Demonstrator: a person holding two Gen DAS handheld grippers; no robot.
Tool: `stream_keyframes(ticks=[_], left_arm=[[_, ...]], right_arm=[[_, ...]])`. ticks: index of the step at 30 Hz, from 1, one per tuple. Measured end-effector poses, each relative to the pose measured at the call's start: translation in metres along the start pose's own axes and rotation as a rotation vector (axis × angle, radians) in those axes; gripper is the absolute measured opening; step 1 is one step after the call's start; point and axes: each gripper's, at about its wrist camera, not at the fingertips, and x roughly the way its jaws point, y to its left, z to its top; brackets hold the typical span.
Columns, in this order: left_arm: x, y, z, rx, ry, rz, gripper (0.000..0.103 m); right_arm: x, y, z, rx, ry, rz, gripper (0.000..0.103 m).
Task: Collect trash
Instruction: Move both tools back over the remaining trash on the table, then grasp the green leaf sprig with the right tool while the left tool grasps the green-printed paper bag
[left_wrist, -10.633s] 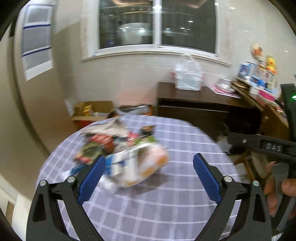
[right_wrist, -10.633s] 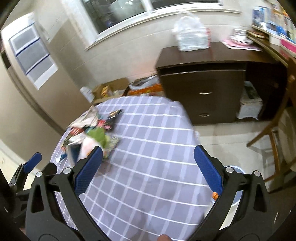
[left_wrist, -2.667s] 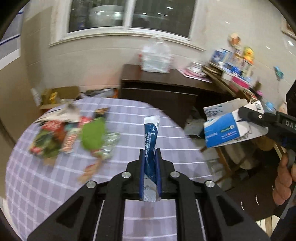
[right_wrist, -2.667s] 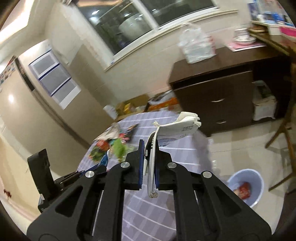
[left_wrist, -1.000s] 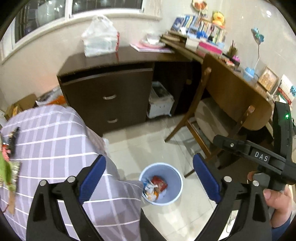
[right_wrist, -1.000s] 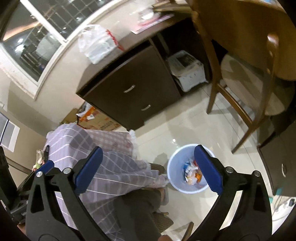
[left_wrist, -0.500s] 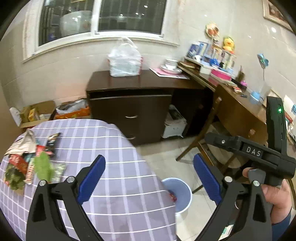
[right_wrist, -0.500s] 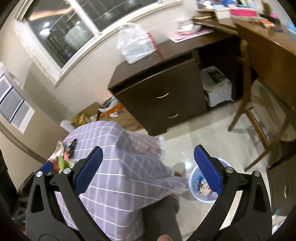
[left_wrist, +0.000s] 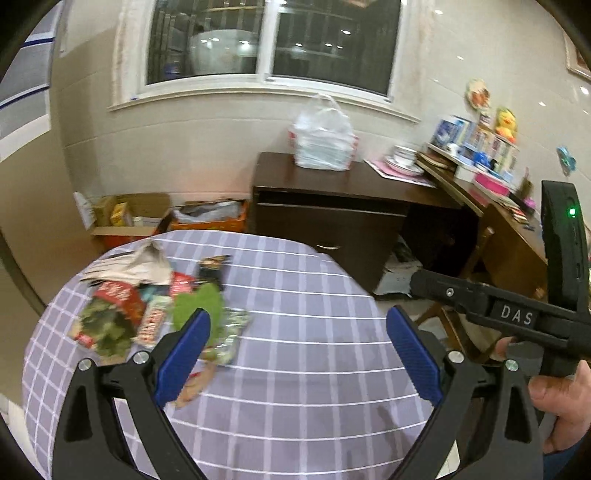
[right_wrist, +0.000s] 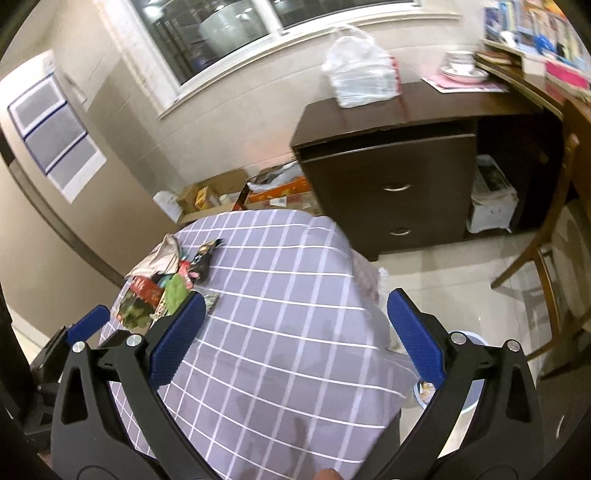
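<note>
while spread wide, left gripper (left_wrist: 298, 354) and right gripper (right_wrist: 297, 334) hold nothing.

The wrappers (left_wrist: 147, 306) heaped on the bench (left_wrist: 314, 369) smear into blur, their print unreadable, and a blue finger (left_wrist: 183, 356) of the left gripper covers the pile's near edge. The waste bin (right_wrist: 474, 397) shows only a sliver behind the right gripper's finger (right_wrist: 415, 338).

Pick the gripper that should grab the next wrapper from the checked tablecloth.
Left. The left gripper is open with the pile of crumpled snack wrappers just beyond its left fingertip. The right gripper, also open, sits higher and farther back, nearer the pale blue plastic bin.
</note>
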Motion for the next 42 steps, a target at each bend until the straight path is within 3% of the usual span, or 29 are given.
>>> stream_keyframes(ticks=[14, 18, 24, 26, 29, 31, 34, 36, 37, 38, 42], left_arm=[[-0.006, 0.139, -0.047, -0.207, 0.047, 0.243, 0.094], [-0.003, 0.170, -0.060, -0.283, 0.067, 0.266, 0.094], [0.011, 0.195, -0.063, -0.322, 0.077, 0.294, 0.094], [0.020, 0.198, -0.062, -0.320, 0.088, 0.308, 0.094], [0.037, 0.202, -0.058, -0.322, 0.100, 0.306, 0.094], [0.048, 0.203, -0.055, -0.321, 0.113, 0.307, 0.094], [0.057, 0.205, -0.050, -0.331, 0.109, 0.287, 0.094], [0.058, 0.205, -0.048, -0.345, 0.097, 0.244, 0.071], [0.060, 0.206, -0.047, -0.345, 0.110, 0.223, 0.052], [0.062, 0.205, -0.046, -0.345, 0.122, 0.204, 0.040], [0.056, 0.197, -0.049, -0.326, 0.110, 0.196, 0.018]], right_arm=[[0.083, 0.112, -0.021, -0.268, 0.137, 0.046, 0.097], [0.104, 0.138, -0.032, -0.342, 0.169, 0.062, 0.096], [0.138, 0.161, -0.044, -0.391, 0.201, 0.057, 0.096], [0.144, 0.164, -0.046, -0.404, 0.205, 0.053, 0.090], [0.156, 0.168, -0.051, -0.411, 0.231, 0.062, 0.068], [0.162, 0.168, -0.054, -0.410, 0.246, 0.067, 0.032], [0.160, 0.162, -0.055, -0.382, 0.252, 0.099, 0.022], [0.151, 0.156, -0.052, -0.360, 0.241, 0.121, 0.020], [0.147, 0.153, -0.050, -0.350, 0.235, 0.128, 0.020], [0.142, 0.149, -0.048, -0.338, 0.228, 0.133, 0.020], [0.127, 0.132, -0.043, -0.300, 0.208, 0.139, 0.019]])
